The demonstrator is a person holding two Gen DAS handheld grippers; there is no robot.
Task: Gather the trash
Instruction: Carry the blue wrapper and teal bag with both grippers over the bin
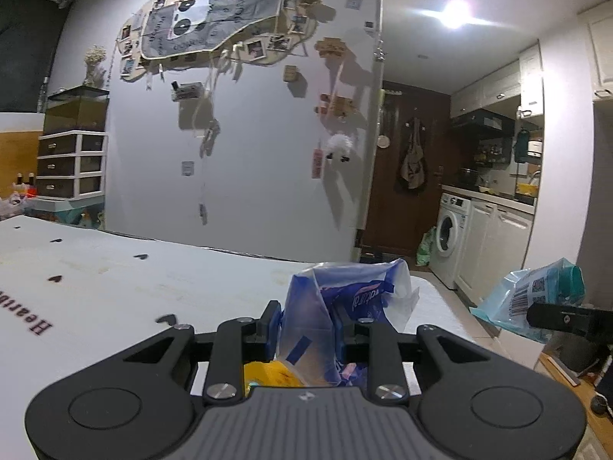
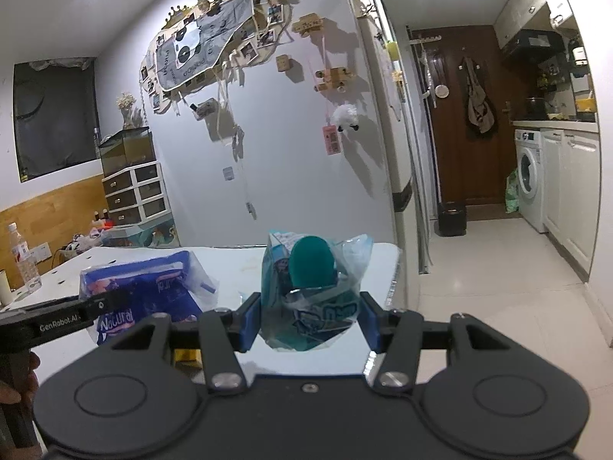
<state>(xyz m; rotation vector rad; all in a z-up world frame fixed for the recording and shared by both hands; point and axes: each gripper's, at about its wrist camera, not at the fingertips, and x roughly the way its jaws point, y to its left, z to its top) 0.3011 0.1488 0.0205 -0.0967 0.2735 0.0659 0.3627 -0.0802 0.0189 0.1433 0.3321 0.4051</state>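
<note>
Between the left gripper's (image 1: 306, 329) fingers sits a blue wrapper (image 1: 345, 306), crumpled clear-and-blue film with white lettering, standing upright and pinched from both sides above the white table (image 1: 115, 280). From the right wrist camera the same wrapper (image 2: 145, 299) reads "Natural" on glossy blue plastic, with pinkish patches near one end, and the left gripper (image 2: 95, 306) shows as a black bar marked "GenRobot.AI" lying across it. Something yellow (image 1: 276, 373) shows just below the wrapper, close to the gripper body; what it is cannot be told.

The right gripper (image 2: 310, 320) has its blue-padded fingers (image 2: 249, 318) closed on a teal bag (image 2: 314, 299), a thin translucent pouch, wrinkled, with printed lettering on its lower part. Inside it a rounded dark teal shape fills the upper half. In the left wrist view that bag (image 1: 532, 295) shows a barcode label and hangs off the table's right edge, over the floor, well apart from the wrapper.

The table top is smooth and white, printed with small dark hearts and reddish letters. A clear plastic bottle (image 2: 25, 257) stands upright at its far left corner. A drawer unit (image 2: 134, 195) with a glass tank (image 2: 126, 149) on top stands against the wall behind.
</note>
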